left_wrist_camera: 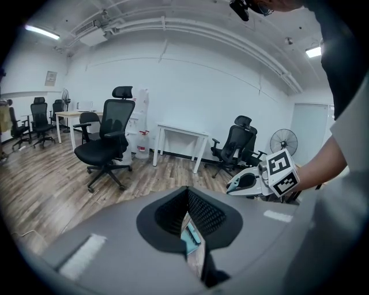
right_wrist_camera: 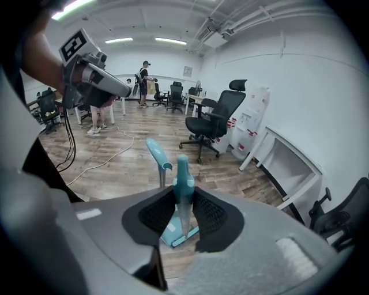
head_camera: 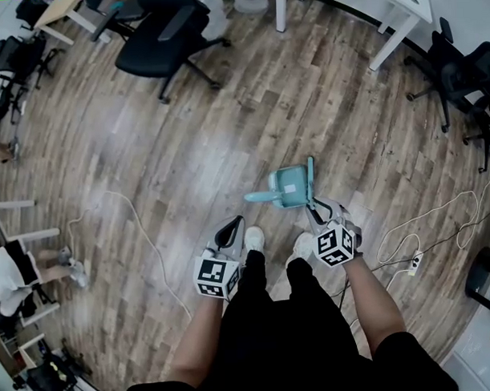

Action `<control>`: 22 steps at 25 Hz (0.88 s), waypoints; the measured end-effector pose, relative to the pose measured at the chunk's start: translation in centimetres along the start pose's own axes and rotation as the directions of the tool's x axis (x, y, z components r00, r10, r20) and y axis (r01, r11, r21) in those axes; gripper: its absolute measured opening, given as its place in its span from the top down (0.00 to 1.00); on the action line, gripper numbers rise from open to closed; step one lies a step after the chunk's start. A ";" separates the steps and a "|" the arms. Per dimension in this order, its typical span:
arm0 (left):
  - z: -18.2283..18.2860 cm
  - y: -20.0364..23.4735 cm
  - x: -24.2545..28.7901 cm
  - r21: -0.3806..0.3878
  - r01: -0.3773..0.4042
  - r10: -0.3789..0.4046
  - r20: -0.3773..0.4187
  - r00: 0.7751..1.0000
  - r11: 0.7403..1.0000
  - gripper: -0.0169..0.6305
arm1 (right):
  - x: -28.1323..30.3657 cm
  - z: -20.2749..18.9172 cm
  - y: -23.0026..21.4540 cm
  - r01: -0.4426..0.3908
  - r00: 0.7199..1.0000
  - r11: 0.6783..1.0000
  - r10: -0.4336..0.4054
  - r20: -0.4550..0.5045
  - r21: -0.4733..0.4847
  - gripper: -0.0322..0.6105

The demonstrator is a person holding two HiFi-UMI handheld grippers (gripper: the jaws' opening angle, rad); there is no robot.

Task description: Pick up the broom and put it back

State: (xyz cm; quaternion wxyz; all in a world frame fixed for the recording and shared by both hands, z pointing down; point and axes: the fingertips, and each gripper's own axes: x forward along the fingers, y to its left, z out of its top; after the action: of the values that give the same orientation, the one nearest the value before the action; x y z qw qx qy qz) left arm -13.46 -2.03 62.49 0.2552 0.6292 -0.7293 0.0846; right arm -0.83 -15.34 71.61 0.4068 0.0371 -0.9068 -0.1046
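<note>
Right gripper (right_wrist_camera: 183, 214) — broom handle (right_wrist_camera: 182, 173) between jaws

My head camera looks steeply down at the wooden floor (head_camera: 147, 154) from above; each gripper camera sits close behind its own jaws, facing out low across the room; all three catch the black office chair (left_wrist_camera: 104, 147); head and right gripper views share the broom (right_wrist_camera: 183, 173).

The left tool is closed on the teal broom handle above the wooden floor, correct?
Not the left: the right tool is closed on the teal broom handle above the wooden floor, as the right gripper view shows.
</note>
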 end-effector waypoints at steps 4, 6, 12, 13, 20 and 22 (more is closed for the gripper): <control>0.0 -0.4 -0.1 0.003 0.000 0.000 -0.008 1.000 1.000 0.95 | 1.0 0.9 0.8 -0.036 0.999 0.997 0.036 0.001 -0.061 0.80; -0.1 -0.8 -0.2 0.029 0.007 -0.007 -0.014 1.000 1.000 0.95 | 1.5 1.2 1.2 -0.052 0.999 0.995 0.052 -0.003 -0.083 0.80; -0.5 -1.6 -0.4 0.066 0.020 -0.019 -0.017 1.000 0.998 0.95 | 3.0 2.6 1.8 -0.076 0.997 0.993 0.076 0.004 -0.095 0.80; -0.7 -1.6 -0.4 0.067 0.020 -0.018 -0.020 1.000 0.998 0.95 | 3.3 2.7 1.9 -0.080 0.997 0.992 0.081 0.004 -0.095 0.80; -0.8 -0.3 -1.1 0.074 0.002 0.001 -0.035 0.999 0.997 0.95 | 4.3 4.0 2.3 -0.102 0.995 0.990 0.103 0.006 -0.092 0.79; -0.9 0.0 -1.4 0.069 -0.007 0.010 -0.034 0.999 0.998 0.95 | 4.5 4.2 2.4 -0.109 0.994 0.990 0.110 0.008 -0.093 0.79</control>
State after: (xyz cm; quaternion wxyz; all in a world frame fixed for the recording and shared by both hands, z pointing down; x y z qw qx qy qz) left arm -13.15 -0.44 62.57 0.2454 0.6330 -0.7241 0.1215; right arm -6.91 -13.01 72.67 0.4072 -0.0322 -0.9043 -0.1244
